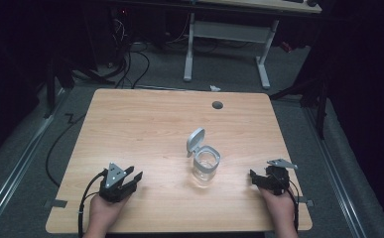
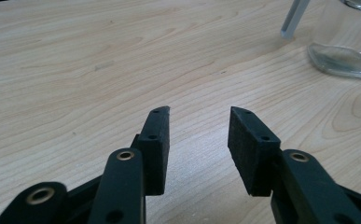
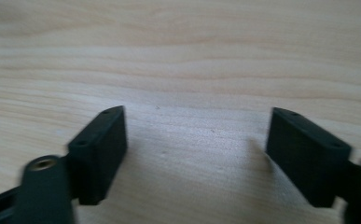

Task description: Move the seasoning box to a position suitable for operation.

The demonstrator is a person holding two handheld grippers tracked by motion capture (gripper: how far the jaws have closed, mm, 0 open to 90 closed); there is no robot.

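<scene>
A clear glass jar (image 1: 205, 168) stands near the middle of the wooden table (image 1: 145, 124), its grey hinged lid (image 1: 195, 140) flipped up and back. In the left gripper view the jar's base (image 2: 343, 59) sits at the upper right. My left gripper (image 1: 135, 177) rests on the table at the front left, jaws open with nothing between them (image 2: 199, 128). My right gripper (image 1: 257, 179) rests at the front right, to the right of the jar, jaws wide open over bare wood (image 3: 197, 135).
A round cable hole (image 1: 217, 105) lies near the table's far edge. Beyond the table stand a white desk frame (image 1: 226, 39) and loose cables (image 1: 130, 59) on grey carpet. A metal rail (image 1: 21, 163) runs along the floor at the left.
</scene>
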